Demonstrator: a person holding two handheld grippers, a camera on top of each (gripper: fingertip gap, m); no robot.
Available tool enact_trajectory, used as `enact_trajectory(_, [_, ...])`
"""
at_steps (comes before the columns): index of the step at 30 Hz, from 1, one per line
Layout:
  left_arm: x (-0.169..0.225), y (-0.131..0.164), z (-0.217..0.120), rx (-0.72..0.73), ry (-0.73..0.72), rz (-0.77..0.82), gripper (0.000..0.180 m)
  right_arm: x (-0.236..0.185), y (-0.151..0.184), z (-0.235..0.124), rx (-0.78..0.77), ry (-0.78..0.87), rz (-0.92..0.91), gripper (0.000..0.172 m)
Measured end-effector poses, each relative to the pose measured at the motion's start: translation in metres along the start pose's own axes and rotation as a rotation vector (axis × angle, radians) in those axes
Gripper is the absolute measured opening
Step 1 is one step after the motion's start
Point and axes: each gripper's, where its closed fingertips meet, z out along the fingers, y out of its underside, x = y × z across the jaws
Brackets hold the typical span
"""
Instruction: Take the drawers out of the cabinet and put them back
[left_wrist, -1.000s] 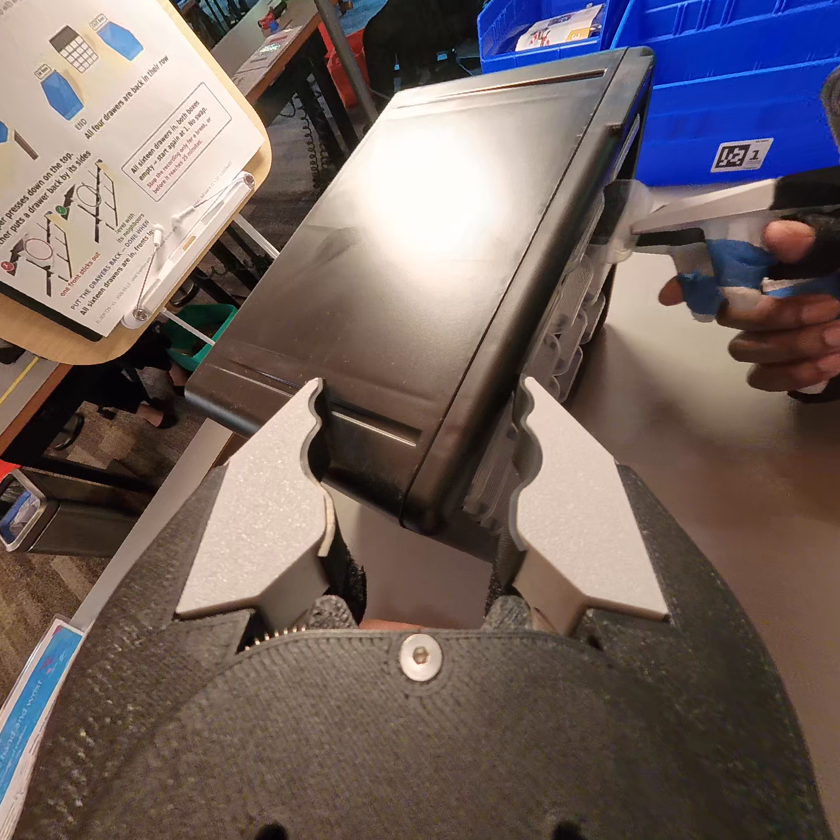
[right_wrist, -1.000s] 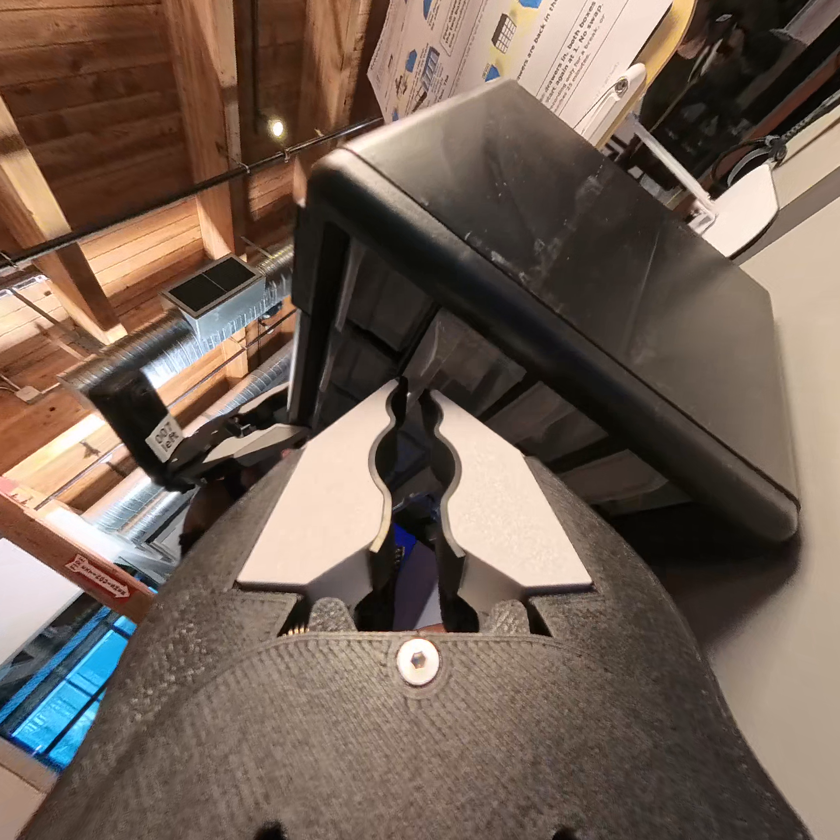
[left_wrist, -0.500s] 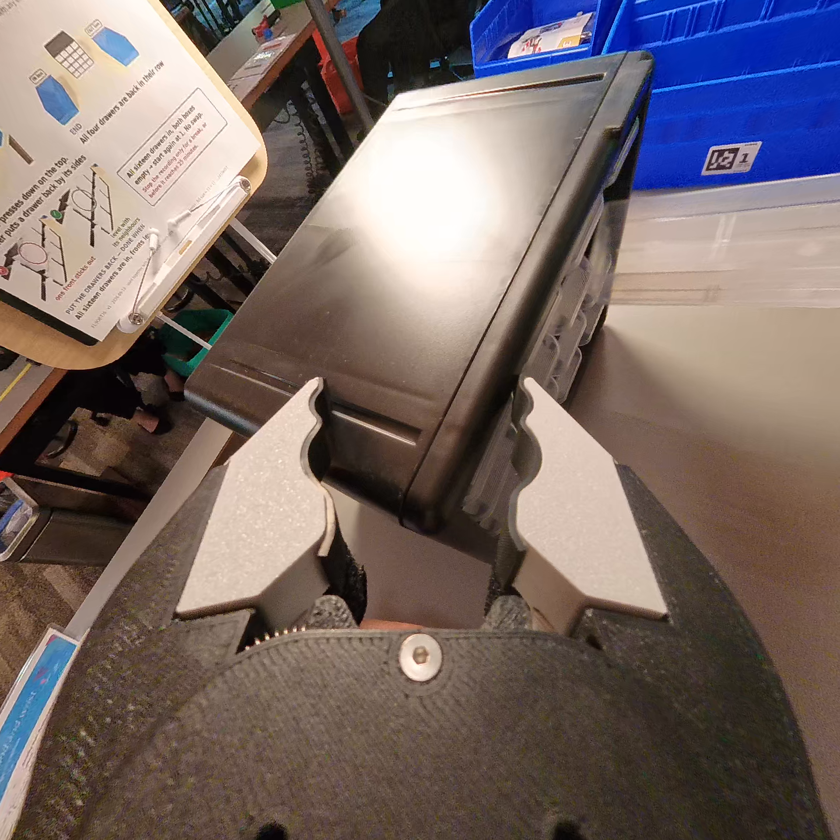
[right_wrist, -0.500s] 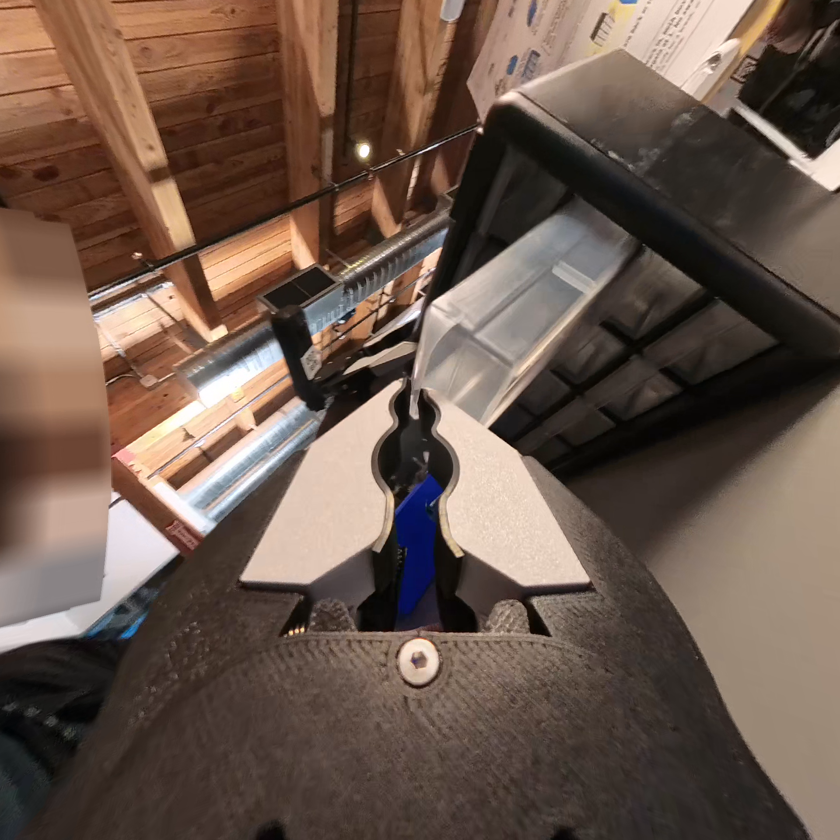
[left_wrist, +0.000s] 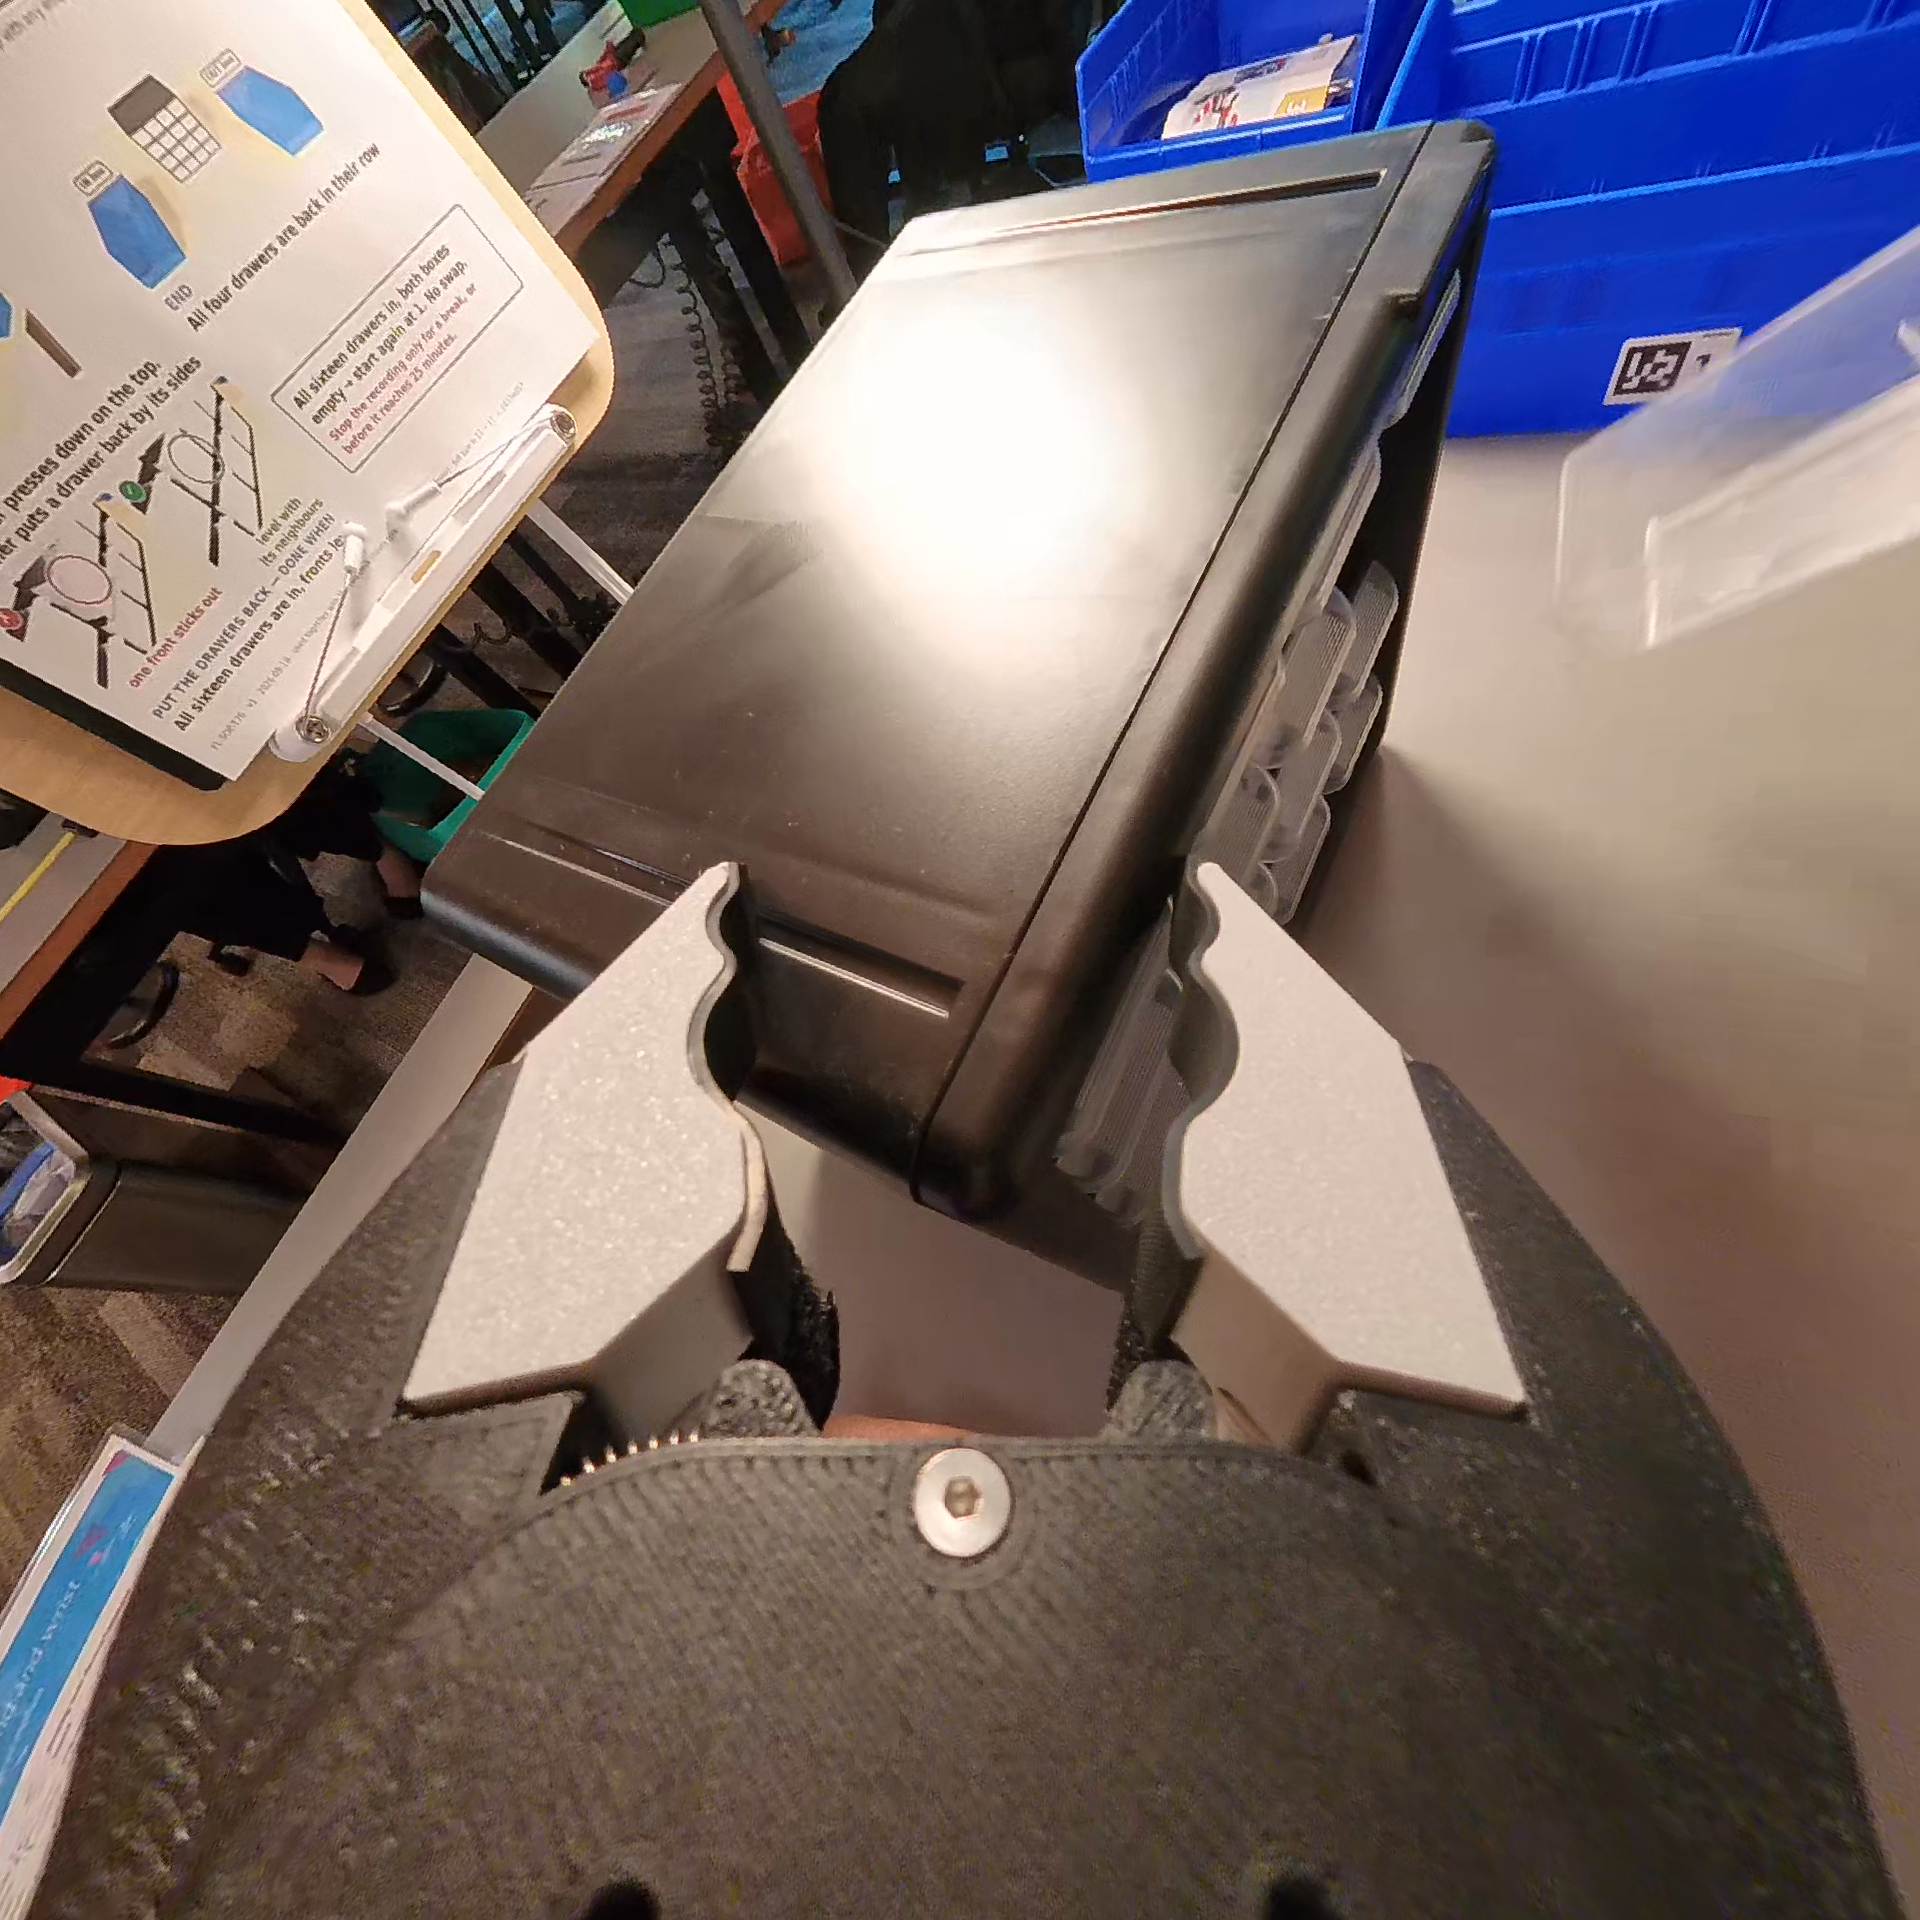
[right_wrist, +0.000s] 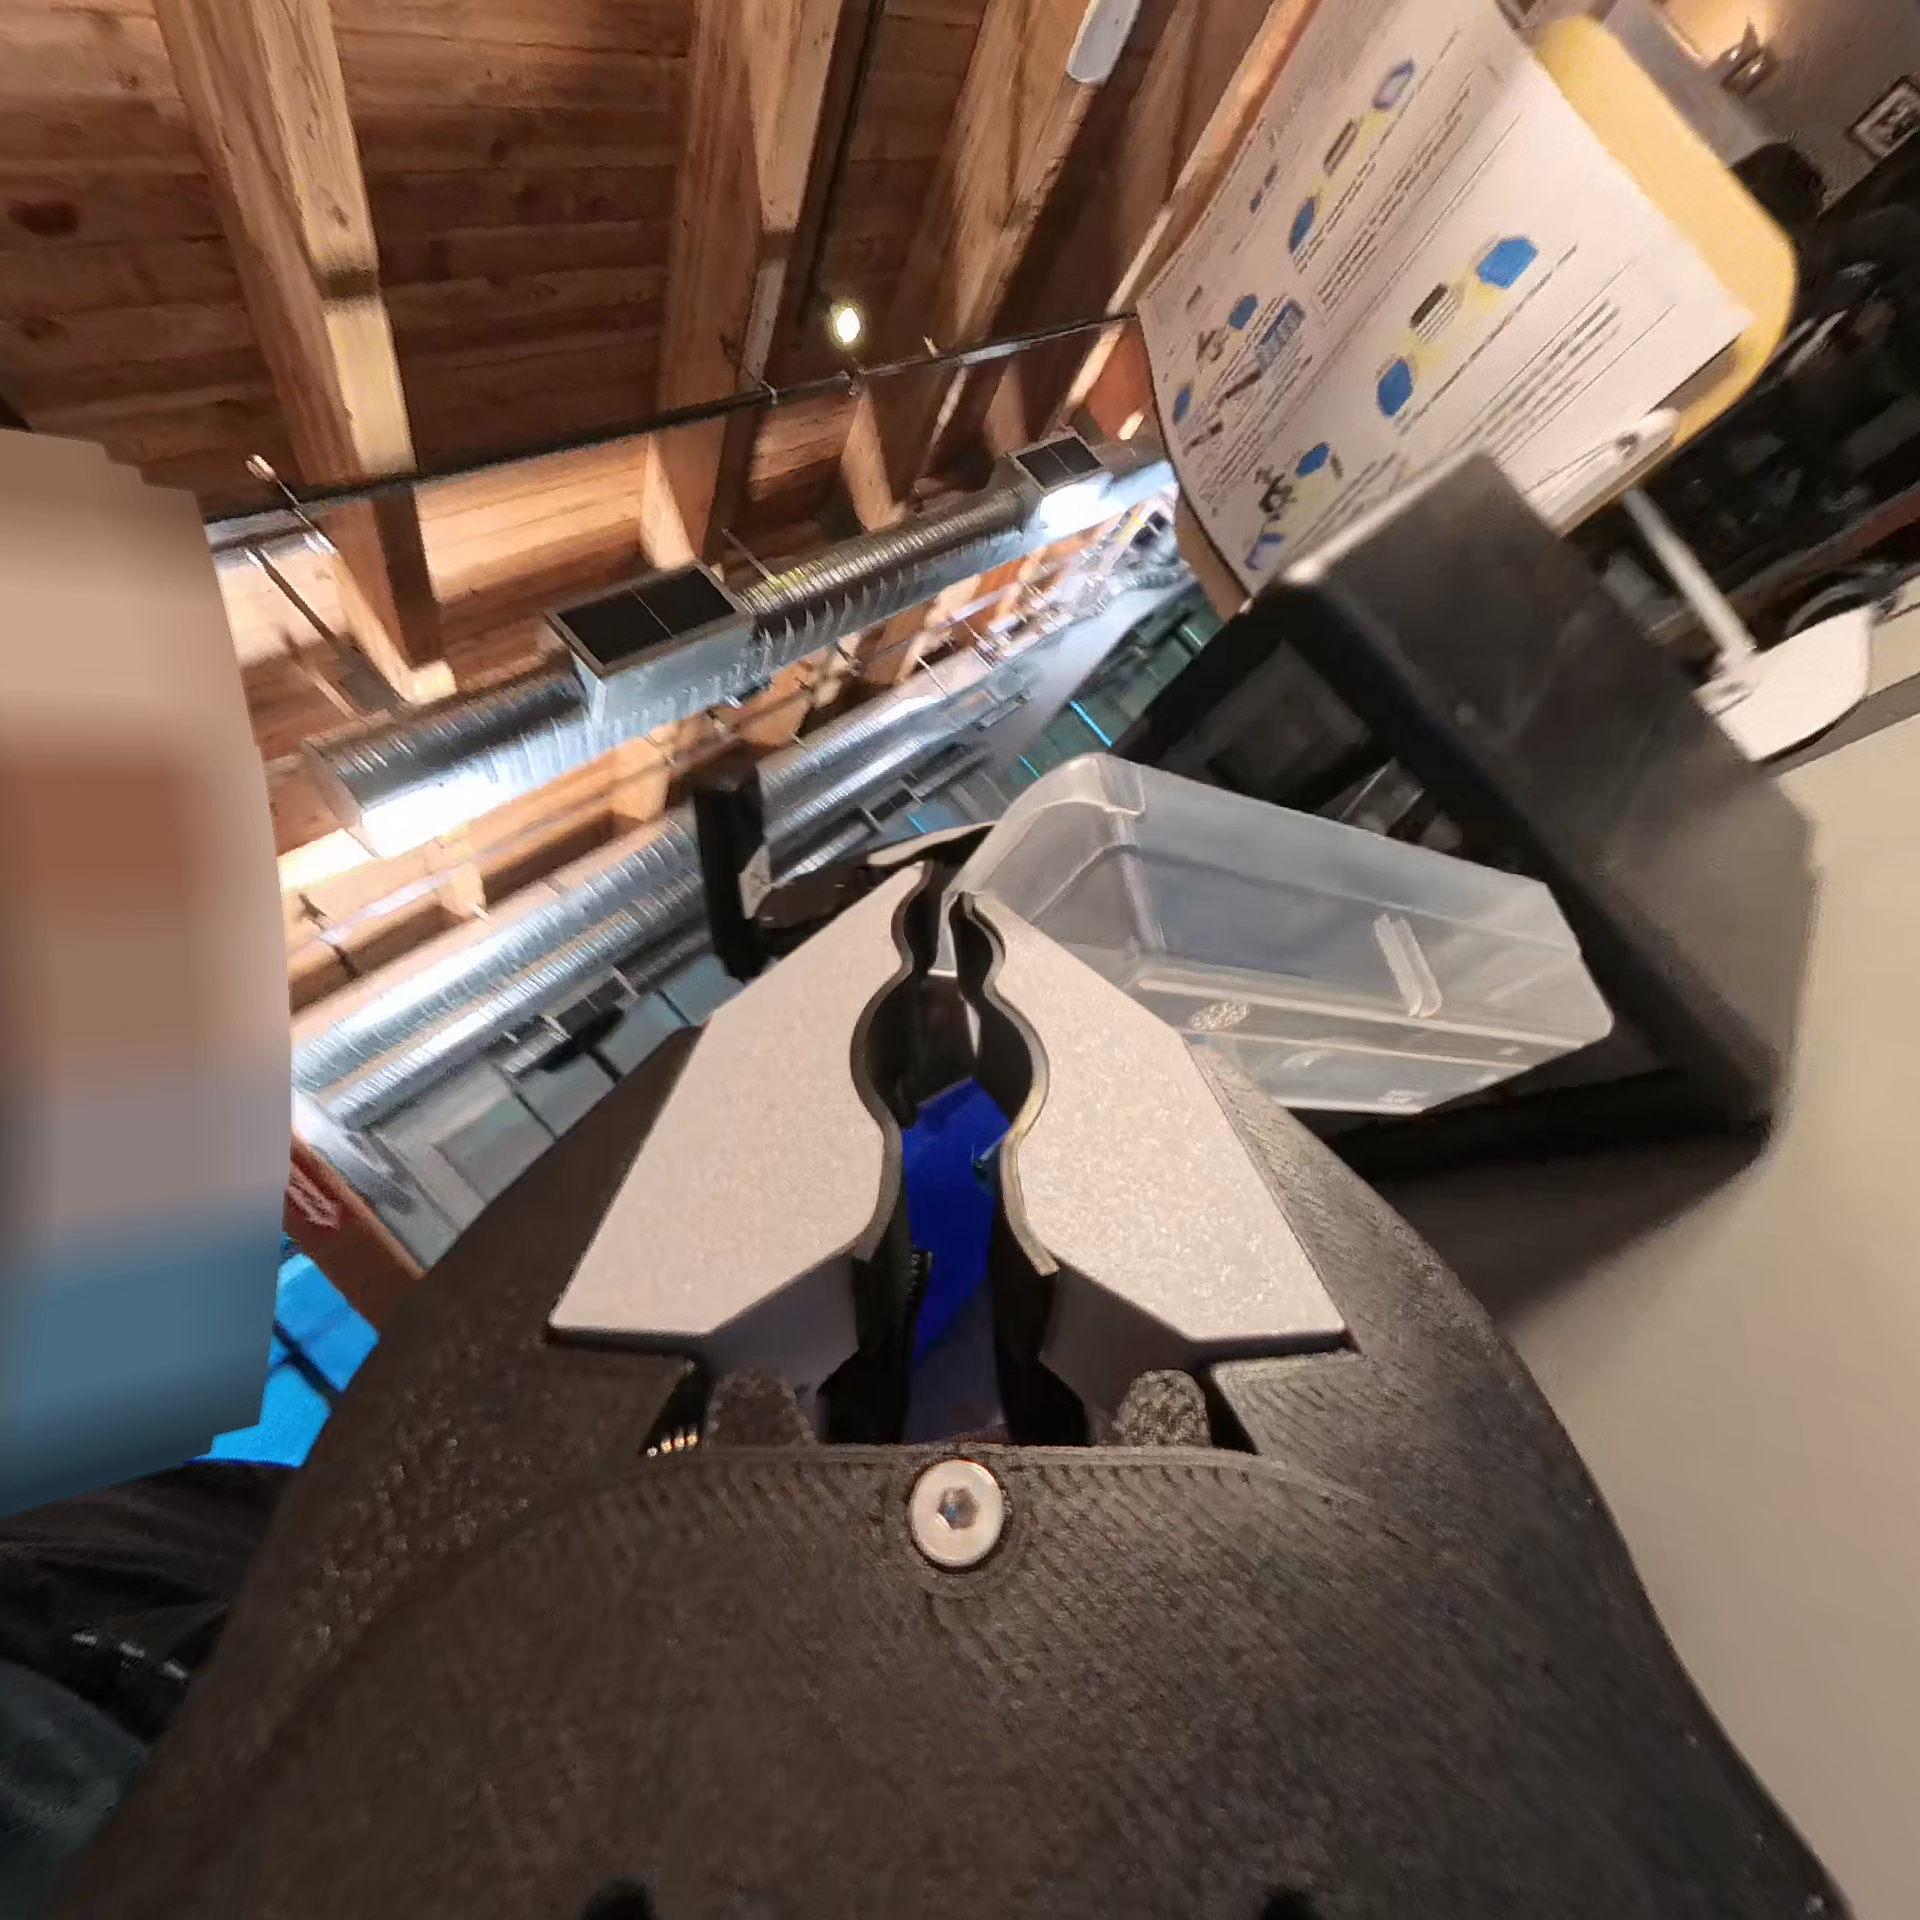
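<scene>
At the cabinet's near corner: left gripper wide open, right gripper closed on a clear drawer.

We find the left gripper's fingers straddling the black cabinet at its top front corner, pads not visibly pressing; the cabinet stands on the grey table, whose edge runs just left. Remaining drawers show down its front. We see the right gripper tilted upward, its tips pinching the drawer's front lip, the drawer clear of the cabinet with open table to its right. Only the left view shows the blue bins; only the right shows the ceiling beams.
</scene>
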Motion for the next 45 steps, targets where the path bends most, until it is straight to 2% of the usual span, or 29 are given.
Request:
enact_trajectory(4, [0.000, 0.000, 0.000, 0.000, 0.002, 0.002, 0.083, 0.020, -0.073, -0.012, -0.041, 0.128, -0.193, 0.003])
enact_trajectory(8, [0.000, 0.000, 0.000, -0.001, 0.001, 0.002, 0.082, 0.039, -0.156, -0.024, 0.015, 0.234, -0.340, 0.003])
enact_trajectory(11, [0.000, 0.000, 0.000, -0.003, 0.000, 0.001, 0.083, 0.076, -0.192, -0.031, 0.029, 0.361, -0.386, 0.003])
enact_trajectory(13, [0.000, 0.000, 0.000, -0.003, -0.001, 0.000, 0.083, 0.116, -0.203, -0.038, 0.050, 0.453, -0.321, 0.003])
enact_trajectory(16, [0.000, 0.000, 0.000, 0.000, -0.003, -0.002, 0.083, 0.170, -0.205, -0.053, 0.050, 0.570, -0.202, 0.003])
enact_trajectory(19, [0.000, 0.000, 0.000, 0.002, -0.003, -0.002, 0.083, 0.193, -0.201, -0.064, 0.047, 0.590, -0.035, 0.004])
enact_trajectory(22, [0.000, 0.000, 0.000, 0.001, -0.001, 0.002, 0.083, 0.209, -0.180, -0.077, -0.126, 0.710, -0.044, 0.000])
enact_trajectory(26, [0.000, 0.000, 0.000, 0.001, 0.002, 0.004, 0.082, 0.200, -0.161, -0.083, -0.256, 0.671, -0.020, 0.003])
enact_trajectory(32, [0.000, 0.000, 0.000, -0.001, 0.001, 0.006, 0.082, 0.195, -0.158, -0.118, -0.339, 0.777, -0.080, 0.005])
enact_trajectory(37, [0.000, -0.001, 0.000, -0.003, -0.003, 0.007, 0.082, 0.219, -0.162, -0.166, -0.379, 0.948, -0.089, 0.013])
enact_trajectory(41, [0.000, -0.001, 0.000, -0.005, -0.006, 0.009, 0.081, 0.225, -0.139, -0.185, -0.539, 0.994, -0.108, 0.026])
enact_trajectory(45, [0.000, -0.001, 0.001, -0.003, -0.005, 0.011, 0.080, 0.217, -0.115, -0.197, -0.765, 1.007, -0.209, 0.039])
